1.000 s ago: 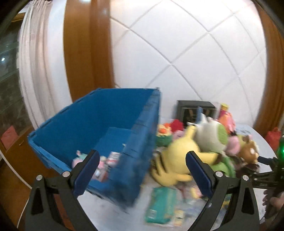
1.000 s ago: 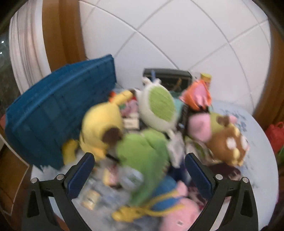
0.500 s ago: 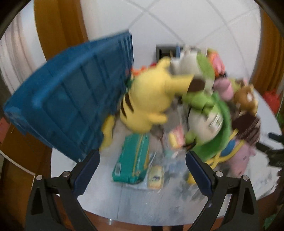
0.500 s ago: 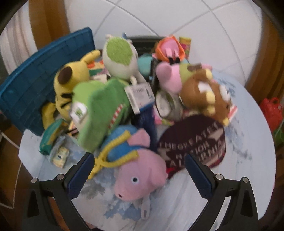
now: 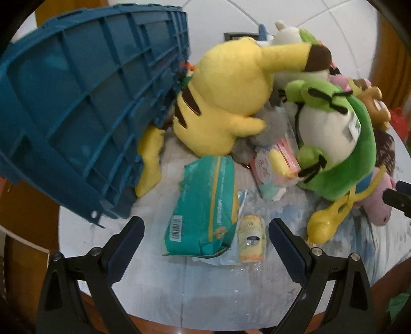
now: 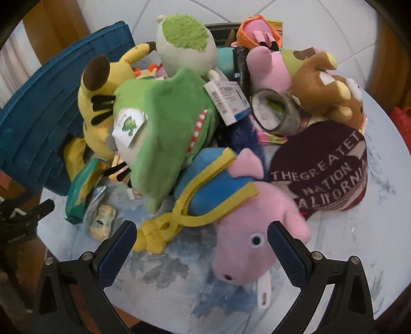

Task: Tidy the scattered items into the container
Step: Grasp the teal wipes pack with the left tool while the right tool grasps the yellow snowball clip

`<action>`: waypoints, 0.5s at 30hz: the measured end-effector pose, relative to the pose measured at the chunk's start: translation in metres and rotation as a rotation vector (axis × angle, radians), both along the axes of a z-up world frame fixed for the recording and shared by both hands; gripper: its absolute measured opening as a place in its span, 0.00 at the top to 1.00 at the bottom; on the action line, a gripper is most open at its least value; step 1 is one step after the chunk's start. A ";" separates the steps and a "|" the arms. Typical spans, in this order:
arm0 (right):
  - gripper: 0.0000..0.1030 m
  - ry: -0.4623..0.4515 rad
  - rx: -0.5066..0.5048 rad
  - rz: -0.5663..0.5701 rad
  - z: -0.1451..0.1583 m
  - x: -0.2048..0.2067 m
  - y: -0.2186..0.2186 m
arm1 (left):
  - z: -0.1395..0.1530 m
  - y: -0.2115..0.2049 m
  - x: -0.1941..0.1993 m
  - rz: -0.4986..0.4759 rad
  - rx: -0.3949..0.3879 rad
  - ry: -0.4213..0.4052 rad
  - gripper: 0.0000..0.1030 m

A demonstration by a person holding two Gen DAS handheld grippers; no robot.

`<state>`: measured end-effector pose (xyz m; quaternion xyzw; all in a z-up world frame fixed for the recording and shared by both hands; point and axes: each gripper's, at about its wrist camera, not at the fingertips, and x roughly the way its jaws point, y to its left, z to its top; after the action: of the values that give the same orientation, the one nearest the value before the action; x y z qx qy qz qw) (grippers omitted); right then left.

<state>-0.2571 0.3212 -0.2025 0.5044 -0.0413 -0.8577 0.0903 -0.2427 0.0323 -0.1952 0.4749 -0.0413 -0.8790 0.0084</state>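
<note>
A blue plastic crate [image 5: 84, 108] stands at the left of a round white table [image 5: 205, 290]. Beside it lies a pile of toys: a yellow plush [image 5: 226, 97], a green plush [image 5: 331, 133], a pink pig plush [image 6: 251, 239] in blue, a brown plush [image 6: 326, 90]. A teal wipes pack [image 5: 205, 208] and a small yellow packet [image 5: 251, 237] lie flat just ahead of my left gripper [image 5: 205, 233], which is open and empty. My right gripper [image 6: 201, 242] is open, with the pig's head between its fingers but not touched.
A maroon lettered cap [image 6: 323, 167], a tape roll [image 6: 274, 113], a white boxed item [image 6: 227, 99] and a pink packet [image 5: 277, 161] lie in the pile. The table's front rim [image 6: 231, 321] is near. White tiled wall [image 6: 321, 23] behind. The other gripper [image 6: 20, 218] shows at left.
Both grippers have tilted down and come closer to the table. The left view has left the crate's inside for the wipes pack; the pig now sits between the right fingers.
</note>
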 end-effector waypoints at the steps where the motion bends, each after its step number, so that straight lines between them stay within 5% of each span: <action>1: 0.00 -0.008 -0.003 -0.028 -0.002 0.003 -0.004 | -0.003 -0.001 -0.001 -0.018 0.002 -0.002 0.04; 11: 0.01 0.002 -0.066 -0.258 -0.014 0.043 -0.055 | -0.044 -0.008 -0.036 -0.192 -0.053 -0.043 0.04; 15: 0.22 -0.031 -0.059 -0.285 -0.024 0.037 -0.072 | -0.052 -0.011 -0.048 -0.203 -0.054 -0.047 0.04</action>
<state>-0.2201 0.2491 -0.2261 0.5035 -0.1391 -0.8525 -0.0180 -0.2910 0.0209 -0.2474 0.4885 -0.1130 -0.8625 -0.0688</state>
